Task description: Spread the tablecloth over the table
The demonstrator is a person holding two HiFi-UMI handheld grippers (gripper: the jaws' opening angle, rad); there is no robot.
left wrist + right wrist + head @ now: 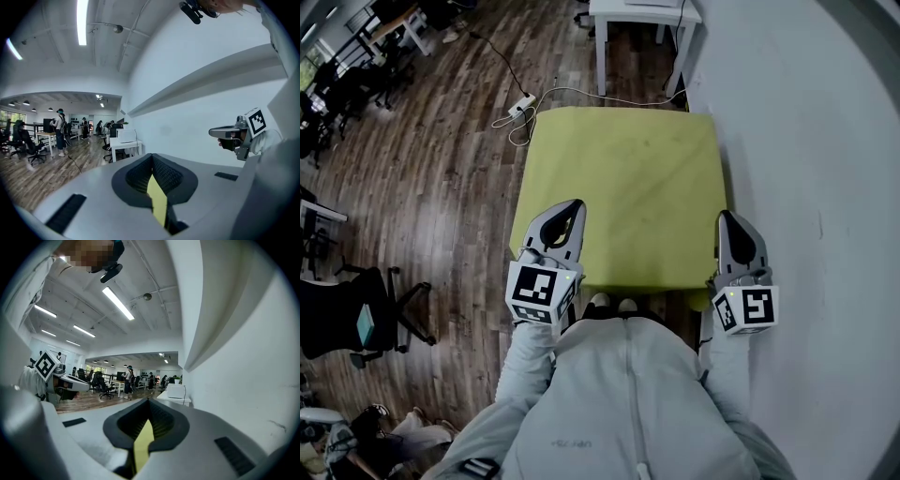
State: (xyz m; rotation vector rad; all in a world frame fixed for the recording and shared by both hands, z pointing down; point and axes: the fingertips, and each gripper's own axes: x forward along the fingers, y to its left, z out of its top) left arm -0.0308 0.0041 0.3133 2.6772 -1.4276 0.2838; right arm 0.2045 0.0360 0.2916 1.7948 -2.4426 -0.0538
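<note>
The yellow-green tablecloth (pixel 623 187) lies spread over a small table beside the wall, its near edge hanging down in front of me. My left gripper (pixel 571 206) is at the cloth's near left corner and my right gripper (pixel 728 218) at its near right corner. In the left gripper view a yellow strip of cloth (pixel 157 202) is pinched between the shut jaws, and the right gripper (pixel 226 133) shows at the right. In the right gripper view a cloth strip (pixel 142 447) is likewise clamped, with the left gripper (pixel 71 381) at the left.
A white wall (pixel 806 141) runs close along the table's right side. A white desk (pixel 642 14) stands beyond the table. A power strip (pixel 522 105) with cables lies on the wooden floor at the far left. An office chair (pixel 366 323) stands to my left.
</note>
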